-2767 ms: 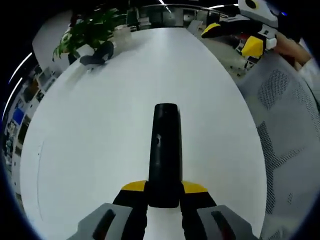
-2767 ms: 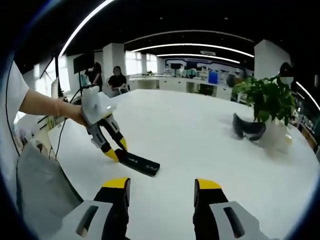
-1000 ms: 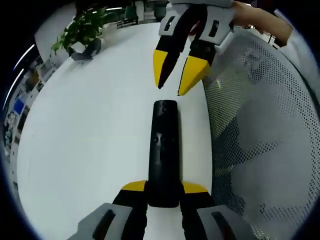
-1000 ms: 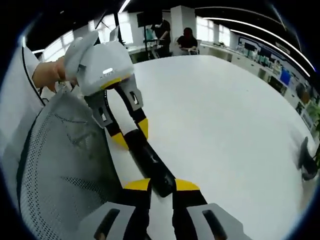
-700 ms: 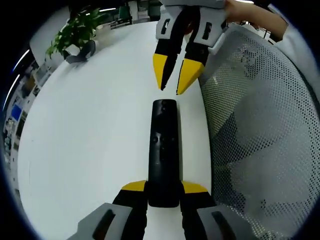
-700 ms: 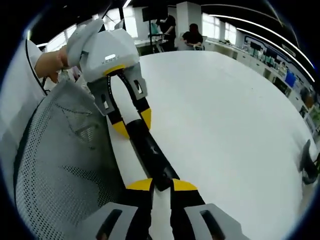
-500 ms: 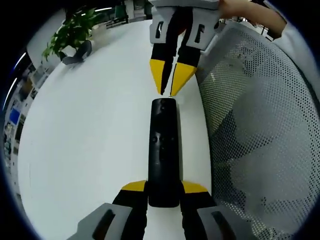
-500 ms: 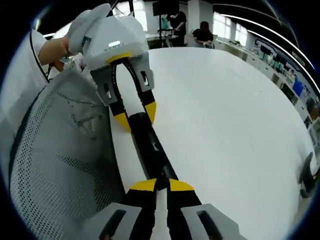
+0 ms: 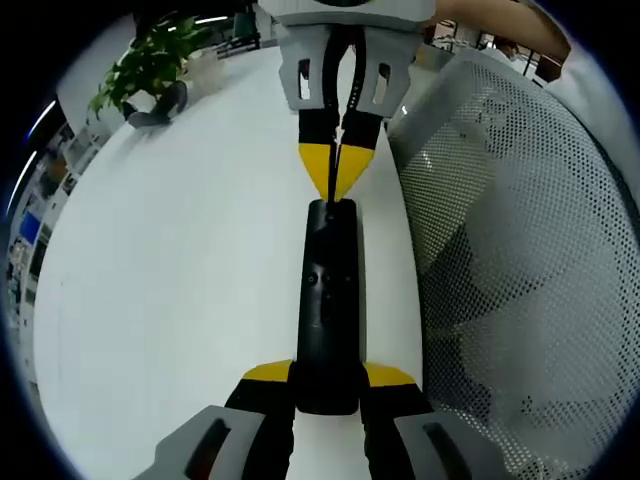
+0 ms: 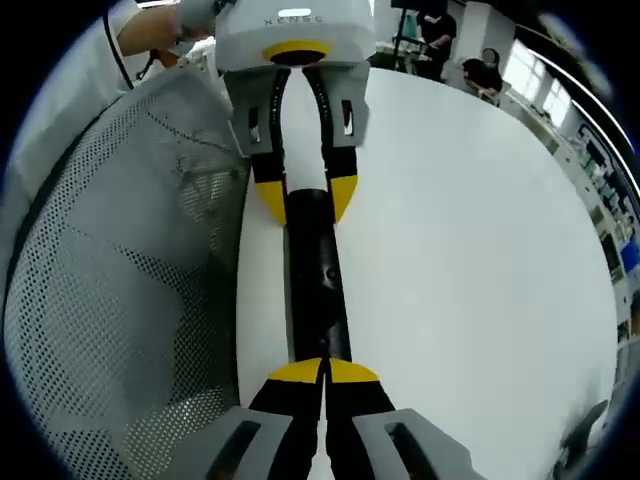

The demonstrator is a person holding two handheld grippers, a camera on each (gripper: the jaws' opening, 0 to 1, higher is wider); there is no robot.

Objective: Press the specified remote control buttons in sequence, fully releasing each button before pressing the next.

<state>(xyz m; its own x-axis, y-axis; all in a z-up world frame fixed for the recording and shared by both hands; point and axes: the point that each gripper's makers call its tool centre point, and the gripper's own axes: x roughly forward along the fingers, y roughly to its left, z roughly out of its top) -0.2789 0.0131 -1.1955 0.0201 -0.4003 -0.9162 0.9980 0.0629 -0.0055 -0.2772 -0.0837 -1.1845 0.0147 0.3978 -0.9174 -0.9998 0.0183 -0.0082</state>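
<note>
A long black remote control (image 9: 327,300) lies lengthwise over the white table (image 9: 180,270), near its edge. My left gripper (image 9: 328,376) is shut on the remote's near end, its yellow tips on either side. In the left gripper view my right gripper (image 9: 336,186) comes in from the top, jaws shut, and its yellow tips touch the remote's far end. In the right gripper view the remote (image 10: 315,280) runs from my shut right gripper (image 10: 323,370) up to the left gripper (image 10: 305,200), which clamps the other end. I can make out small buttons mid-remote.
A grey mesh chair back (image 9: 510,270) stands close beside the table edge and fills the left side (image 10: 120,260) of the right gripper view. A potted plant (image 9: 150,65) and a dark object (image 9: 160,105) sit at the table's far end. A person's sleeve and hand (image 10: 150,30) hold the left gripper.
My right gripper has shut its jaws and moved in until its tips meet the remote's end. The left gripper still clamps the remote, and both views have shifted with the hands.
</note>
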